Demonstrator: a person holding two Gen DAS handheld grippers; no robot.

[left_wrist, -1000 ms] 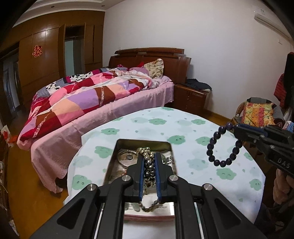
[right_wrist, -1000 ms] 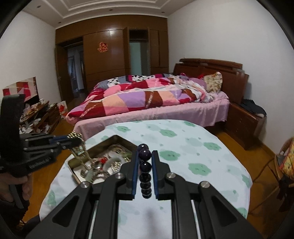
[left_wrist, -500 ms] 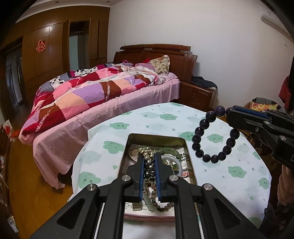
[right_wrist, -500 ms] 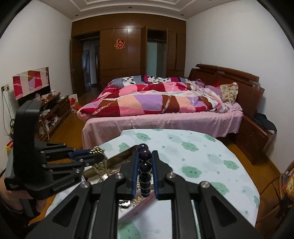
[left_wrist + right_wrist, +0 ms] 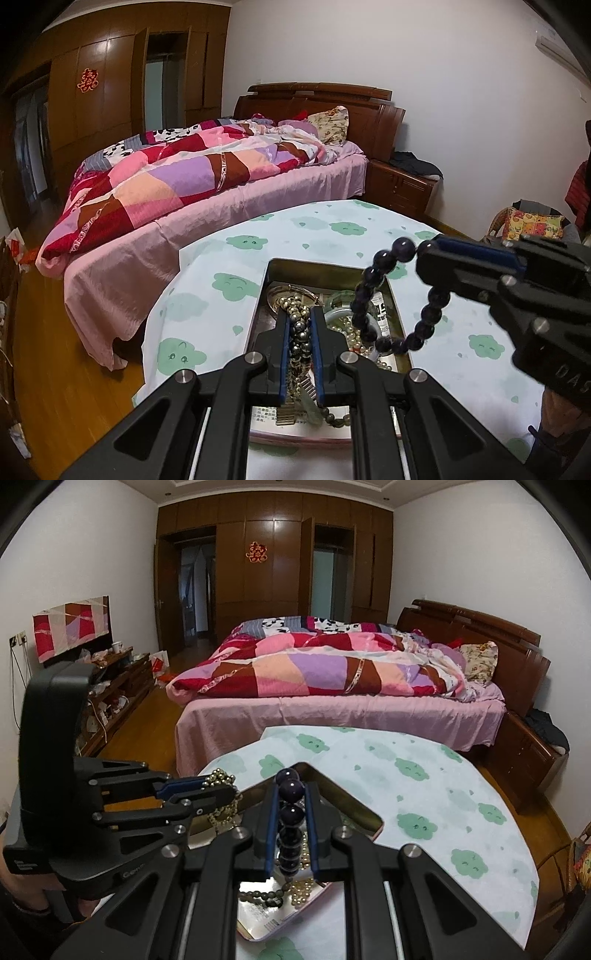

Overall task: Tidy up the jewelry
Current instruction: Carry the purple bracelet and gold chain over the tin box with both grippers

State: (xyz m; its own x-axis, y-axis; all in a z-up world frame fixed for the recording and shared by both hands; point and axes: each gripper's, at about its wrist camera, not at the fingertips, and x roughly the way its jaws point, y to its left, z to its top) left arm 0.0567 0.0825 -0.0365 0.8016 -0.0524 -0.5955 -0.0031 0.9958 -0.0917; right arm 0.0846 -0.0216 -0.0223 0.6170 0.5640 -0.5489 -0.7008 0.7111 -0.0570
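While the left gripper (image 5: 300, 345) pinches a metal chain (image 5: 297, 332) over the tin (image 5: 314, 266), the right gripper (image 5: 291, 821) clamps purple beads (image 5: 290, 788).

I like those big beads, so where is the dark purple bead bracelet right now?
The dark purple bead bracelet hangs pinched in the right tool, above the open metal tin of jewelry on the cloud-patterned tablecloth.

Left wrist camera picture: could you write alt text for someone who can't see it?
A handheld black claw grips a strand of metallic beads above an open tin full of jewelry on a table with a cloud-print cloth. From the right, a second claw holds a dark purple bead bracelet over the tin. A bed with a patchwork quilt stands behind.
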